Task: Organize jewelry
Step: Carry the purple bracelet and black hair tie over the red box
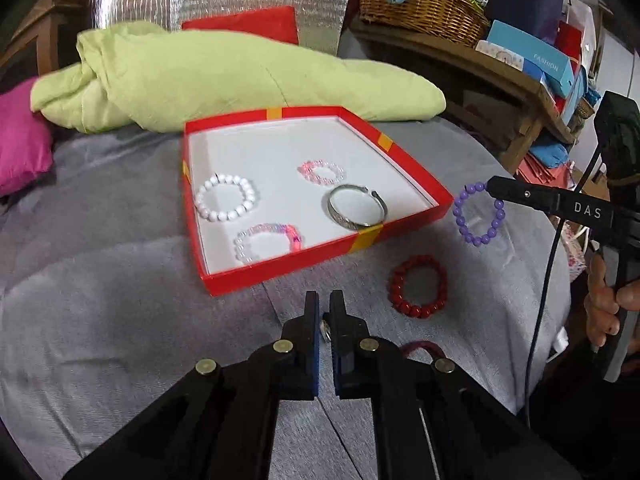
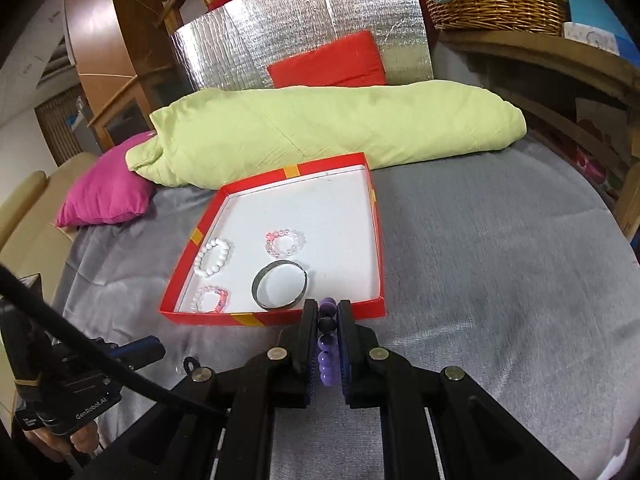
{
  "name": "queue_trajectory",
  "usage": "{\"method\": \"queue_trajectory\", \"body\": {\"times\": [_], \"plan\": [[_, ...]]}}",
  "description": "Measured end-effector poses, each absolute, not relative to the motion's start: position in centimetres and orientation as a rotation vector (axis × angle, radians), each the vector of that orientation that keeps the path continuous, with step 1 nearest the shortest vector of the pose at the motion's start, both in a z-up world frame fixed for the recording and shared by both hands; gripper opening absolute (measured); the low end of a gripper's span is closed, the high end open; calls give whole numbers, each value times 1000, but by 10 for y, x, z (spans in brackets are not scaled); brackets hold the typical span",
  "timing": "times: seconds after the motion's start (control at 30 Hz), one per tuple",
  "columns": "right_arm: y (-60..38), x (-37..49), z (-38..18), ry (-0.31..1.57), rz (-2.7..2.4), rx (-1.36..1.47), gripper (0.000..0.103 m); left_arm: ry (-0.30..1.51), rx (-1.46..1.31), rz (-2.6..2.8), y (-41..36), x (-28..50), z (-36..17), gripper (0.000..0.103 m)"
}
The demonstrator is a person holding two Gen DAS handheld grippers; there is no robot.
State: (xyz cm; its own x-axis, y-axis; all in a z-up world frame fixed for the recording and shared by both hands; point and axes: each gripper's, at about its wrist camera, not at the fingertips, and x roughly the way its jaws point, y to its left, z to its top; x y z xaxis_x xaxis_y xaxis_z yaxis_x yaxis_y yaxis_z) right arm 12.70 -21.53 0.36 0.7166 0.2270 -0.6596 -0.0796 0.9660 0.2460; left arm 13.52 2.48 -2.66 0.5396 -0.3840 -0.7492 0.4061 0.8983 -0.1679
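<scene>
Purple bracelet pinched between right fingers; red box beyond

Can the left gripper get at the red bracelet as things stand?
Probably not yet. The red bracelet lies uncovered on the grey cloth with nothing in the way, but the left gripper is shut on a small silver piece and must release that first.

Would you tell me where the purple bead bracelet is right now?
In the left wrist view, the purple bead bracelet hangs from the right gripper, beside the red box and above the red bracelet.
</scene>
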Motion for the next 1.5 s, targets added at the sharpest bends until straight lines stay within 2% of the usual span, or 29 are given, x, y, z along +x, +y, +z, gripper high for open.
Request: {"method": "queue_trajectory", "body": {"times": [0.1,0.17,0.2,0.23,0.27,0.4,0.47,0.5,0.97,1.5], "plan": [[-216,128,2,765,169,206,11,934,21,-455,23,139,-35,9],[-216,128,0,771,167,206,11,953,32,-463,18,138,-39,23],[-216,128,0,772,165,207,11,958,43,-465,14,137,-41,38],[-217,128,0,772,164,208,11,961,60,-465,9,136,-43,49],[-217,127,0,772,165,207,10,962,80,-465,5,135,-45,49],[-217,127,-1,774,167,206,11,986,84,-443,-1,139,-55,49],[-216,127,-1,774,168,204,11,1003,66,-437,0,144,-60,26],[-216,127,-1,775,170,205,11,1007,72,-441,-2,145,-63,10],[-222,118,17,656,191,277,11,806,58,-482,10,128,-16,8],[-212,145,15,632,207,322,11,640,-47,-413,30,157,19,8]]}}
